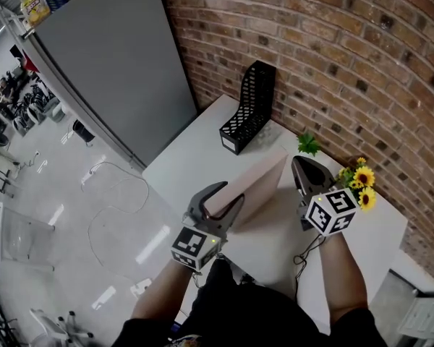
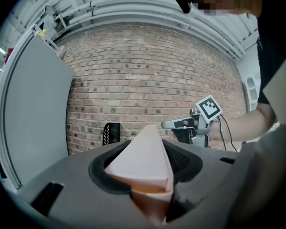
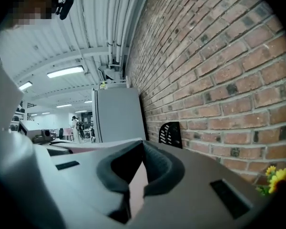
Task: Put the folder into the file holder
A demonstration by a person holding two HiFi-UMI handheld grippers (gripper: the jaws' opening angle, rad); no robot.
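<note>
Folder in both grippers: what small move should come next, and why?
Probably lift the folder and carry it toward the file holder: left gripper and right gripper both grip it, and the holder stands farther back by the brick wall.

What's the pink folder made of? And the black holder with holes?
The folder looks like thin matte card: pale, flat, no shine. The file holder looks like black metal mesh, maybe plastic: its walls are full of small holes.
</note>
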